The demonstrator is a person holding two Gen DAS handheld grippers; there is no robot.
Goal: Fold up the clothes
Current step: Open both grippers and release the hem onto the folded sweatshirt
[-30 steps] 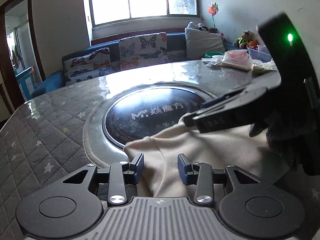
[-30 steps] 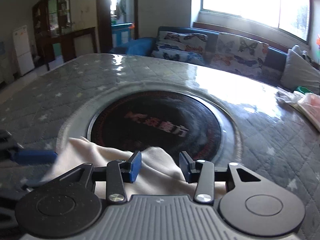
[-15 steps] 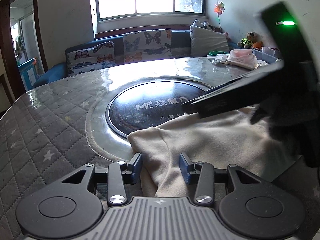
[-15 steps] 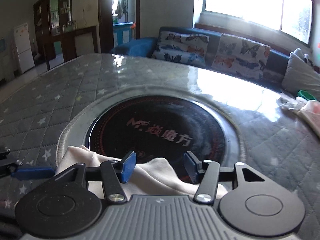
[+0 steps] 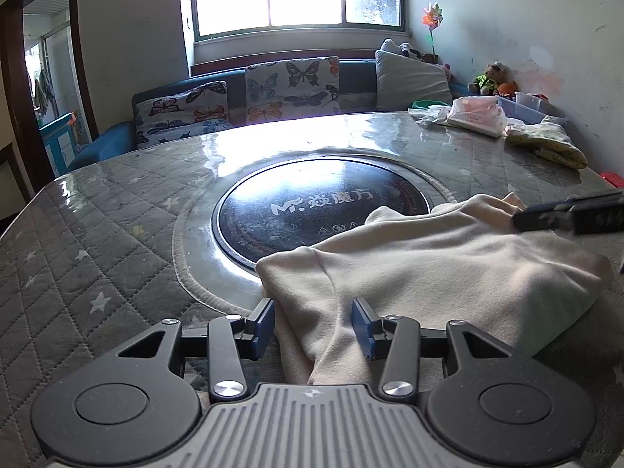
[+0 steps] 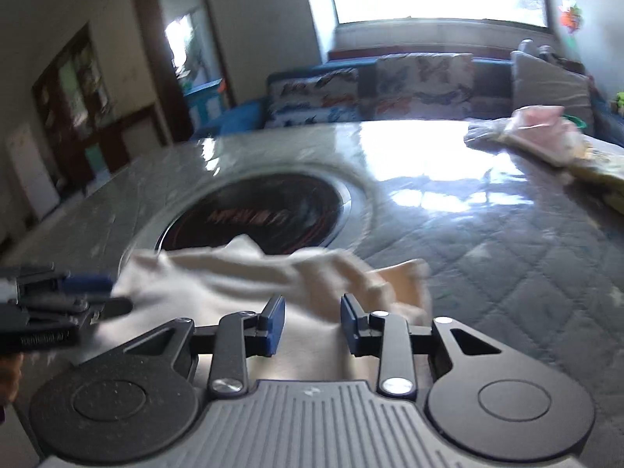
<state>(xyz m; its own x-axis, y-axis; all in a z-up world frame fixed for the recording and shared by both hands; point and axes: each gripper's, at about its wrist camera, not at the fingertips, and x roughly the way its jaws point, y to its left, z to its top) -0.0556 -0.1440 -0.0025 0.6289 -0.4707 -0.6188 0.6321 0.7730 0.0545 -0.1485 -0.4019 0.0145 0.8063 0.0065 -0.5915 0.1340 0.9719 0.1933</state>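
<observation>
Two grippers under my control: left gripper [image 5: 313, 323] and right gripper [image 6: 312, 321], fingers spread on both, cream garment [image 5: 429, 269] lying between each pair, on quilted tabletop [image 5: 97, 241].

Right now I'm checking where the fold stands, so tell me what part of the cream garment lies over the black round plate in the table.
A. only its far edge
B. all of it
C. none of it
A: the cream garment laps just its far edge over the black round plate; most rests on the quilted cover.
</observation>
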